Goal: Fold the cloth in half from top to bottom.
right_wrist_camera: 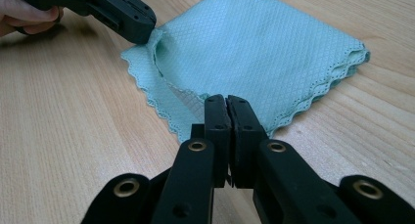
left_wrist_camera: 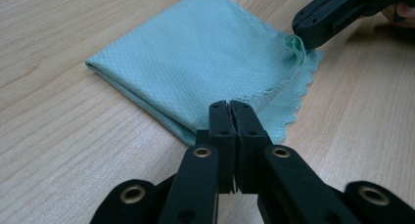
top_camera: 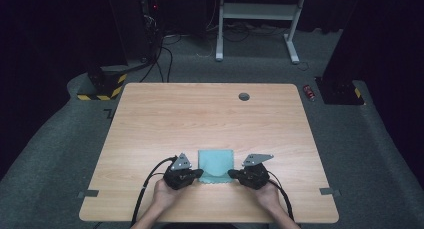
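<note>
Left gripper [top_camera: 196,174] and right gripper [top_camera: 234,174] each clenched on a near corner of the folded teal cloth [top_camera: 216,162], near table [top_camera: 210,114] edge, centre. Lift both corners evenly; keep top layer separated while unfolding away.

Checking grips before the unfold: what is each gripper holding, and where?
Both hold the folded teal cloth: the left gripper and the right gripper each pinch a near corner of its scalloped edge.
</note>
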A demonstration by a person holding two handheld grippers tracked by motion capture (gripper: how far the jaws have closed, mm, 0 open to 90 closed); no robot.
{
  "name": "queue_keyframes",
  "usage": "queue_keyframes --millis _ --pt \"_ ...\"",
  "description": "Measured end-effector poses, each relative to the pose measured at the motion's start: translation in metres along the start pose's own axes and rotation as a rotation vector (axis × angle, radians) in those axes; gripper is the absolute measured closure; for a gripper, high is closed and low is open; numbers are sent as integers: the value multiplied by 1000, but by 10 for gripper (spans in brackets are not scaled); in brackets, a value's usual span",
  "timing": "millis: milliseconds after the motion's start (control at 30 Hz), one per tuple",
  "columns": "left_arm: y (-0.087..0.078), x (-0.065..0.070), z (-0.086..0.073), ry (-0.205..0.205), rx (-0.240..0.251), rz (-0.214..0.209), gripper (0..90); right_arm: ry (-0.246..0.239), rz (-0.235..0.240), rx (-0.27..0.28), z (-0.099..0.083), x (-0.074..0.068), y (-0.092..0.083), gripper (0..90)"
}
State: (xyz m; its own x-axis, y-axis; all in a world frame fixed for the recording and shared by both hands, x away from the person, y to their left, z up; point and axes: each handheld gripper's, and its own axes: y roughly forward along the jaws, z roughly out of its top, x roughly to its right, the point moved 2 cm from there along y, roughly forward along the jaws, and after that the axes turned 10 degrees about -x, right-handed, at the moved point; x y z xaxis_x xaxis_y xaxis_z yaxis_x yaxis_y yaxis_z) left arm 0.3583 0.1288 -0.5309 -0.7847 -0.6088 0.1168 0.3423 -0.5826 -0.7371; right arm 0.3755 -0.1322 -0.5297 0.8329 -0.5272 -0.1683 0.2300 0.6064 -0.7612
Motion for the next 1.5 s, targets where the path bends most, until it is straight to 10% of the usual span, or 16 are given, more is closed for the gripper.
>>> queue_keyframes --millis 500,867,1500 --pt "-3 1 -1 2 -19 -30 820 17 -1 -7 -4 3 -6 823" --pt "-16 -7 12 -52 67 -24 652 54 -18 74 3 9 -23 761" --pt "5 2 5 -35 -43 54 538 25 -43 -41 2 -2 2 693"
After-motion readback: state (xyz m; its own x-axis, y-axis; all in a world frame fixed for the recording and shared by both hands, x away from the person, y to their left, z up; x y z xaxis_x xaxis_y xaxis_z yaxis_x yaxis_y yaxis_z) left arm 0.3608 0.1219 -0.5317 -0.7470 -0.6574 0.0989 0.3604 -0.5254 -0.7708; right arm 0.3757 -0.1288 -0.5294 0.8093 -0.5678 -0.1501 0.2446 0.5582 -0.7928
